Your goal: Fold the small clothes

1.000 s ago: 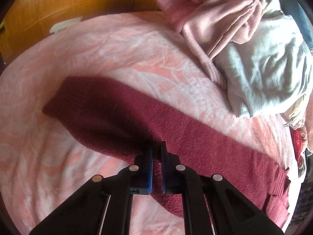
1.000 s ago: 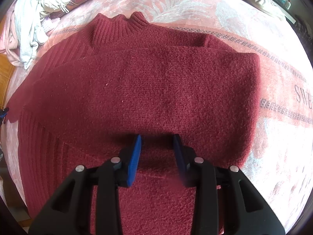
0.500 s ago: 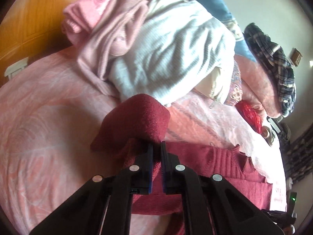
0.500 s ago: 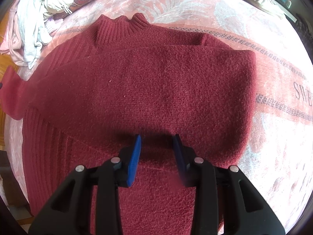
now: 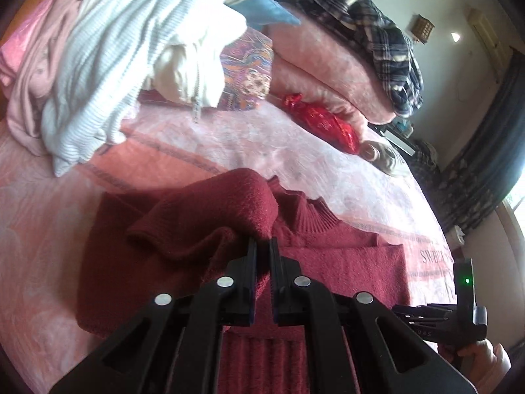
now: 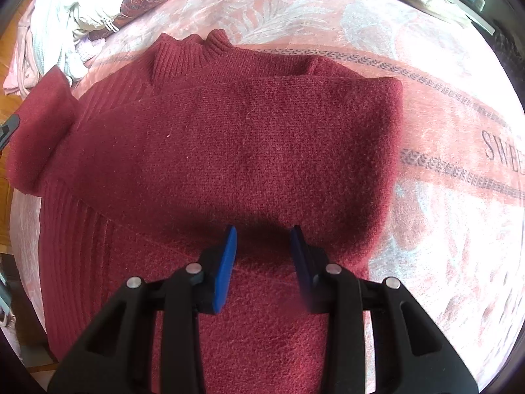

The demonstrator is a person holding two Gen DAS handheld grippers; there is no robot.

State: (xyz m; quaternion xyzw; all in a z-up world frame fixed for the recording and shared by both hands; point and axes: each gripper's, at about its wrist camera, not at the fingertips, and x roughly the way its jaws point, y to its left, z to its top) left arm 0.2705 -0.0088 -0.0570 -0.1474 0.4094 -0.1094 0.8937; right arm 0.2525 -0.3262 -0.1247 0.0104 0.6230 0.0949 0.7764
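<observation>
While a pink patterned bedspread (image 6: 443, 197) is seen covering the bed, a dark red knitted sweater (image 6: 246, 138) is laid flat across its middle, collar turned toward the far edge where the heaped laundry lies. One sleeve (image 6: 328, 115) is folded across the chest. At the far left corner, a white ribbed garment (image 5: 108, 52) is piled against a pale pink one (image 5: 29, 75), and a plaid garment (image 5: 370, 29) is draped over folded pink bedding (image 5: 321, 65) along the far edge. A shiny red bag (image 5: 325, 121) is set just in front of that bedding. The other sleeve (image 5: 210, 220) is lifted off the bed and pinched between the closed fingers of the left gripper (image 5: 262, 246). The right gripper (image 6: 264, 239) is held over the sweater's lower half with its blue pads (image 6: 226, 262) parted and nothing between them.
</observation>
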